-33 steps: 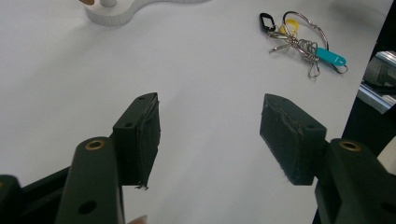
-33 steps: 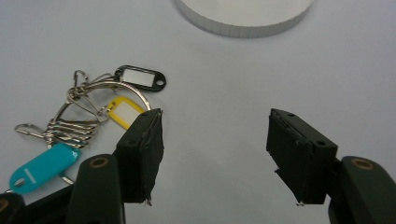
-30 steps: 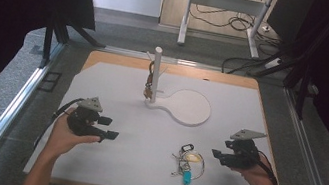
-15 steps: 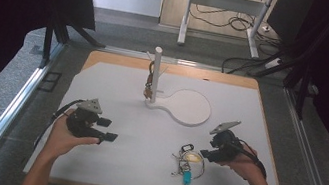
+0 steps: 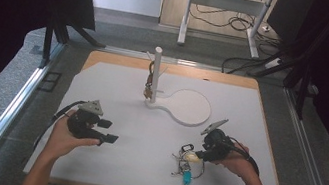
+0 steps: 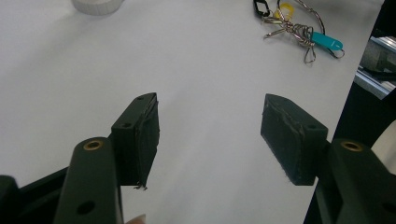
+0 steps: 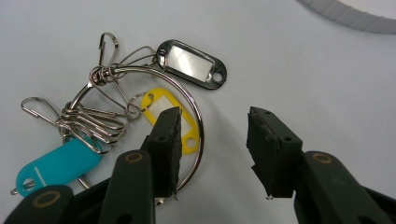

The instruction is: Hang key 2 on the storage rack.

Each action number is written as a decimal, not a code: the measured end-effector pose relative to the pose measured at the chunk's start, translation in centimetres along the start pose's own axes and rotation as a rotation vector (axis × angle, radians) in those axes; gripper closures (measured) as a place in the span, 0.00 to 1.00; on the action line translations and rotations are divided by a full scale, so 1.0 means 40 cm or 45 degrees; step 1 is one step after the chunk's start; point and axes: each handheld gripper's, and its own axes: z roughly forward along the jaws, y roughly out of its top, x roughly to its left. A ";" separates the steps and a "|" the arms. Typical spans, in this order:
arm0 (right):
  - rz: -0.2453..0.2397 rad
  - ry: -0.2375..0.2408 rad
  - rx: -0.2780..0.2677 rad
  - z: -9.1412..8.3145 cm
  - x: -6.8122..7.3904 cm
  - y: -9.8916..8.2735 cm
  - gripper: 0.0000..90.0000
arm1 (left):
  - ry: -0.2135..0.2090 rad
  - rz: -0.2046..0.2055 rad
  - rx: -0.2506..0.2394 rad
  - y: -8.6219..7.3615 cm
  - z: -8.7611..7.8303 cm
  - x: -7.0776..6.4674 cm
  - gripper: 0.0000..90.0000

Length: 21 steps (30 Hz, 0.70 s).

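**Right gripper lining up on the key ring**

Nearest the person, the right gripper is hovering low over the bunch of wire clips and plastic tags on a large steel ring, which is lying on the white tabletop near the front edge. Its jaws are standing apart, holding nothing; one jaw is sitting over the yellow tag and the ring's wire, seemingly so that a squeeze would catch the ring. A teal tag and a black-framed clear tag are lying at the bunch's ends.

The left gripper is being held over bare table, well apart from the bunch, jaws wide and empty, likely waiting.

Farther back, a white post on a flat round base is standing upright, with something small hanging at its foot; it is probably the hanging place.
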 end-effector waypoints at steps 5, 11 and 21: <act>-0.013 0.016 0.028 0.011 -0.002 0.006 0.64 | -0.004 0.004 0.004 0.000 0.001 -0.001 0.42; -0.025 0.033 0.054 0.016 -0.001 0.008 0.66 | -0.007 0.008 0.009 -0.001 0.002 -0.002 0.42; -0.068 0.039 0.106 0.036 0.008 0.031 0.71 | -0.009 0.013 0.012 -0.002 0.002 -0.003 0.42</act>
